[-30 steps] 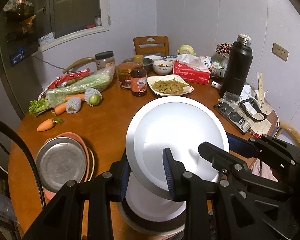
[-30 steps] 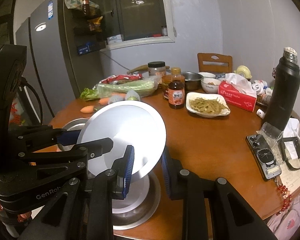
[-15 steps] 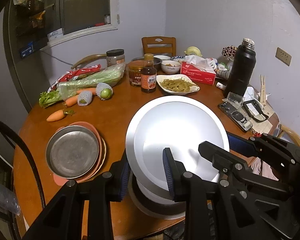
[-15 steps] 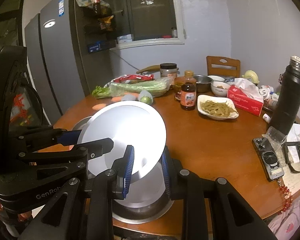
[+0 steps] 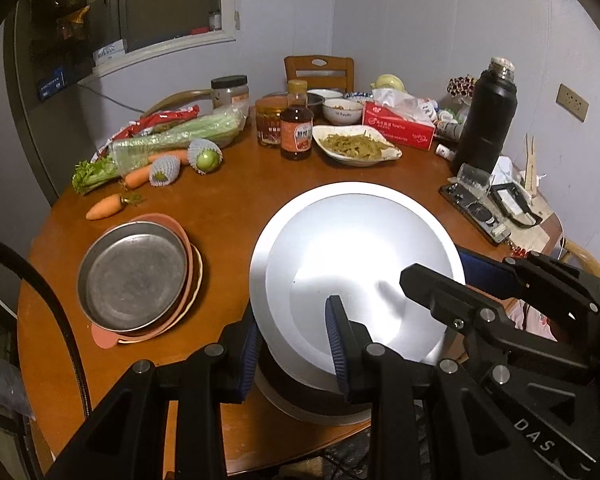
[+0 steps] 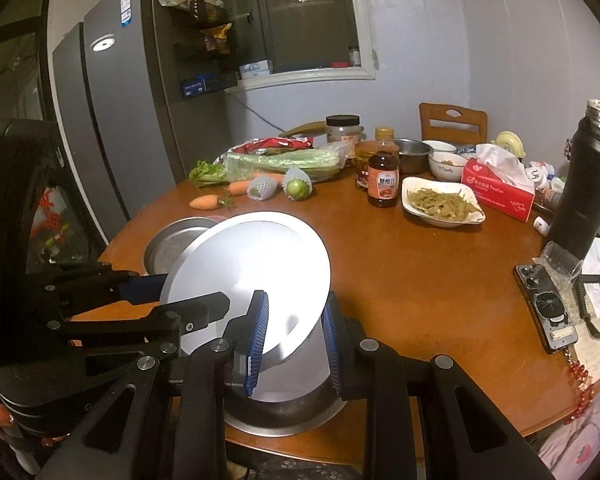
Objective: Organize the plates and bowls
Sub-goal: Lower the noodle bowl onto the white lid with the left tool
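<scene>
A large steel bowl (image 5: 360, 268) is held upside down above the round wooden table (image 5: 240, 200), over another steel bowl (image 5: 312, 404) at the near edge. My left gripper (image 5: 294, 344) is shut on its rim from one side. My right gripper (image 6: 294, 338) is shut on its rim (image 6: 248, 264) from the other side. The lower bowl (image 6: 284, 412) also shows in the right wrist view. To the left lies a stack of plates (image 5: 136, 276), a steel plate on top of pink ones; it shows partly in the right wrist view (image 6: 172, 244).
The far table holds carrots (image 5: 104, 207), celery (image 5: 172, 136), a sauce bottle (image 5: 297, 128), a dish of food (image 5: 356, 146), a tissue box (image 5: 400, 124) and a black flask (image 5: 486, 120). A phone (image 6: 548, 308) lies at the right edge. A fridge (image 6: 112, 120) stands to the left.
Both grippers have risen and drawn back with the upturned bowl, so more of the table and the lower bowl shows beneath it.
</scene>
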{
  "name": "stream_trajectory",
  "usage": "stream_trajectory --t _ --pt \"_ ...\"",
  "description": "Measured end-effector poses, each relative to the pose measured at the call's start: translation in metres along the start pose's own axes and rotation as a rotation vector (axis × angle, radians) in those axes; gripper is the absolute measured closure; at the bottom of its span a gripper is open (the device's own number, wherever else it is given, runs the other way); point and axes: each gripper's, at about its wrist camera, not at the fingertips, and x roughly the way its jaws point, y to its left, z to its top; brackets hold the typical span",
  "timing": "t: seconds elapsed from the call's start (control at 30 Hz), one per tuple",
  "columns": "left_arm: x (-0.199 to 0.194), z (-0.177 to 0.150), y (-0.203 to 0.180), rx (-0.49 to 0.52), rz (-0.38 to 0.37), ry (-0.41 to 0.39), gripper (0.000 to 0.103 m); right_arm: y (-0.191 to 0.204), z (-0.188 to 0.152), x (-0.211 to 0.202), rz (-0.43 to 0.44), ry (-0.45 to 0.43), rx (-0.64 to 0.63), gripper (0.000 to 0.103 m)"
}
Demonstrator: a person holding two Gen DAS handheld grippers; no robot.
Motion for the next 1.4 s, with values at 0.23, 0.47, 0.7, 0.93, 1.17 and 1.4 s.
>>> stream_trajectory --t 0.23,0.47,0.7,0.93,1.17,1.4 --pt "0.012 -0.006 -0.002 -0.004 0.012 0.029 0.072 -0.008 -0.008 0.012 0.013 0.034 0.012 0.074" --pt "0.02 -0.011 0.0 -0.01 0.016 0.045 0.072 -0.011 -0.015 0.021 0.023 0.06 0.018 0.074" --pt "0.026 -0.014 0.002 -0.014 0.015 0.055 0.072 -0.011 -0.018 0.028 0.024 0.074 0.015 0.074" --pt "0.031 -0.016 0.002 -0.01 0.027 0.066 0.072 -0.012 -0.022 0.035 0.019 0.098 0.013 0.074" --pt "0.034 -0.017 0.001 -0.007 0.031 0.069 0.072 -0.012 -0.025 0.037 0.017 0.107 0.014 0.074" --pt "0.039 -0.018 0.001 -0.004 0.029 0.08 0.072 -0.013 -0.027 0.041 0.016 0.118 0.014 0.074"
